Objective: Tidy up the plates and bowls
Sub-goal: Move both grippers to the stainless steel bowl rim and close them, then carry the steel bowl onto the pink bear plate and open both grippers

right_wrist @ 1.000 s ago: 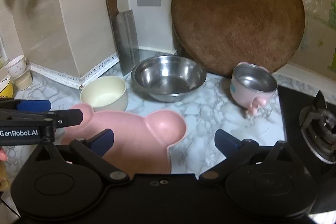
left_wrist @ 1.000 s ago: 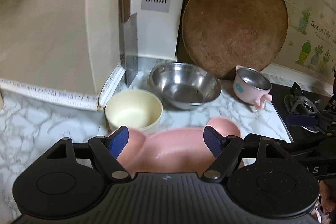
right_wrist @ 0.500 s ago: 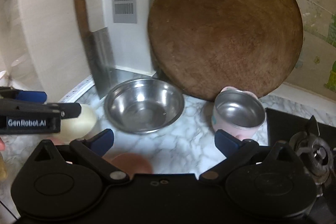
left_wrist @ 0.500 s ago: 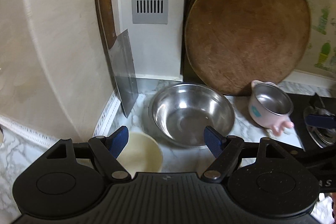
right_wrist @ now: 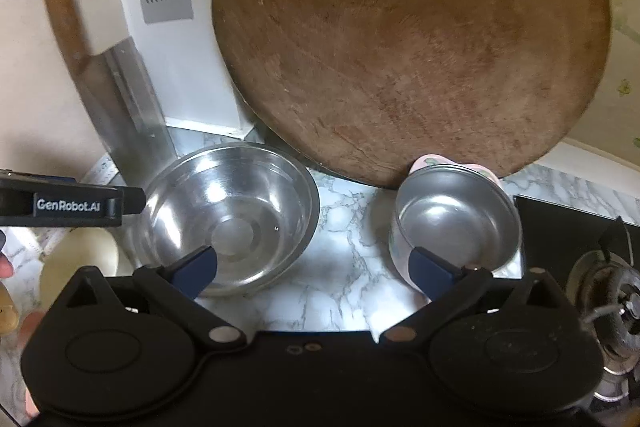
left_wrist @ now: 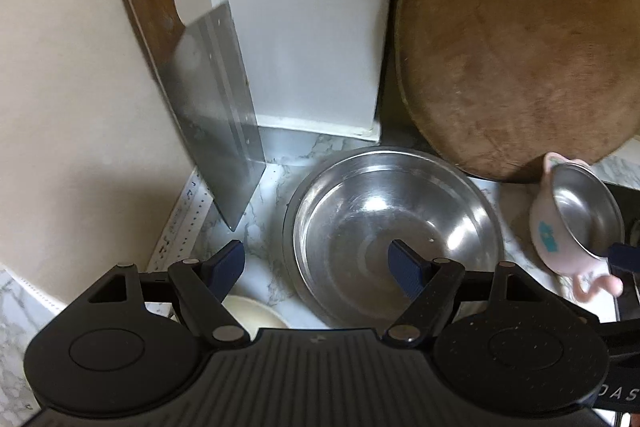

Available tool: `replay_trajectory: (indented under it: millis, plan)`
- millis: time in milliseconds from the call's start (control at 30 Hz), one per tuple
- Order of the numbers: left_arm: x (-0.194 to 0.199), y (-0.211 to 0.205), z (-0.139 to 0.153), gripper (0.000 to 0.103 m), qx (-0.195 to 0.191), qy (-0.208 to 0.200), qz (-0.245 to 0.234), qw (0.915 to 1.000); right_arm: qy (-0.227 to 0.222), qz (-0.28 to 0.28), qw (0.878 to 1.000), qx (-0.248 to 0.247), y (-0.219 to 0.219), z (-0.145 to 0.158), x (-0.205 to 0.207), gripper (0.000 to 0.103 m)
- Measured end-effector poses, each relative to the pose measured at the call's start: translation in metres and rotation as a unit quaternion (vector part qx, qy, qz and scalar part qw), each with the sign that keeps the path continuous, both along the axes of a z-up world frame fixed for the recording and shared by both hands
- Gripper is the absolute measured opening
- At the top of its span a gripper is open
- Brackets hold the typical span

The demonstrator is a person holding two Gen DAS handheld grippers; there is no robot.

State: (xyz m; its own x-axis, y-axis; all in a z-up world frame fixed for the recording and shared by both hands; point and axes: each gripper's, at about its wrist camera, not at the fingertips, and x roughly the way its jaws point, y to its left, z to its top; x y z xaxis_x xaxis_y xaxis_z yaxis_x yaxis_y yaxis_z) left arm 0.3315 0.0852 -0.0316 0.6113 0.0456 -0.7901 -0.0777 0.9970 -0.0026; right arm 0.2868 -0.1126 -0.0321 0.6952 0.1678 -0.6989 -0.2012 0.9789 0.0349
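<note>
Straddling steel bowl (left_wrist: 394, 227) rim: left hand-held gripper (left_wrist: 318, 263) wide | right hand-held gripper (right_wrist: 314, 269) wide, empty

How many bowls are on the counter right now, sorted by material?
All-steel: 1, the large stainless steel bowl.
Steel-lined with pink plastic shell: 1, the small pink handled bowl.
Cream plastic: 1, the round cream bowl, partly hidden.
Total: 3 bowls.

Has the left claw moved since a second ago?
Yes. The left claw has advanced toward the back wall: the steel bowl and leaning cleaver loom larger, and the pink plate has dropped from view.
</note>
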Motion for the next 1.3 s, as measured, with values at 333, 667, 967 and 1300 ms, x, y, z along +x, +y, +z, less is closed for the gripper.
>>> replay_trajectory:
  millis: [333, 667, 967, 1300]
  plan:
    - [0.045, 0.01, -0.029, 0.079, -0.008, 0.039, 0.027, 0.9988, 0.052, -0.014, 0.998, 0.009, 0.009, -0.029, 0.055, 0.096]
    - [0.063, 0.013, -0.049, 0.078, -0.014, 0.059, 0.036, 0.9975, 0.091, -0.006, 0.996, 0.008, 0.02, -0.051, 0.078, 0.068]
    - [0.064, 0.008, -0.058, 0.045, -0.01, 0.071, 0.029, 0.997, 0.111, 0.007, 0.994, 0.022, 0.024, -0.061, 0.086, 0.041]
    - [0.056, 0.013, -0.053, 0.02, 0.006, 0.066, 0.051, 0.9964, 0.103, 0.002, 0.995, 0.015, 0.024, -0.06, 0.084, 0.02]
